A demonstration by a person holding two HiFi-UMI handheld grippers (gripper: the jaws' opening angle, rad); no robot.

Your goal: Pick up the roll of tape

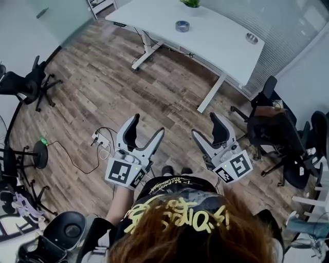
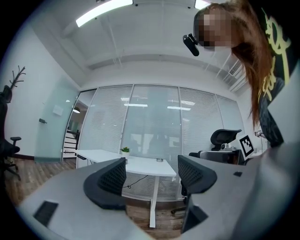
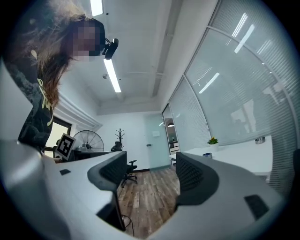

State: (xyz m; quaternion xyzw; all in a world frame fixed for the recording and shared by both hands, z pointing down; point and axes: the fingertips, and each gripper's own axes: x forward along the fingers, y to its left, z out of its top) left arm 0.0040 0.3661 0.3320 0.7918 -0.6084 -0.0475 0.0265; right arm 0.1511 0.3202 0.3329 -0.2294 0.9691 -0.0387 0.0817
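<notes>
We hold the L gripper (image 1: 147,125) & R gripper (image 1: 204,124) over the floor well short of the white desk (image 1: 216,43), both w/ jaws wide apart & empty, while the roll of tape (image 1: 182,25) lies on that desk near its potted plant (image 1: 191,2).

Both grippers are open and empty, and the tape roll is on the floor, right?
No. The tape roll lies on the desk, not the floor; the head view shows it. The left gripper and right gripper are open and empty.
</notes>
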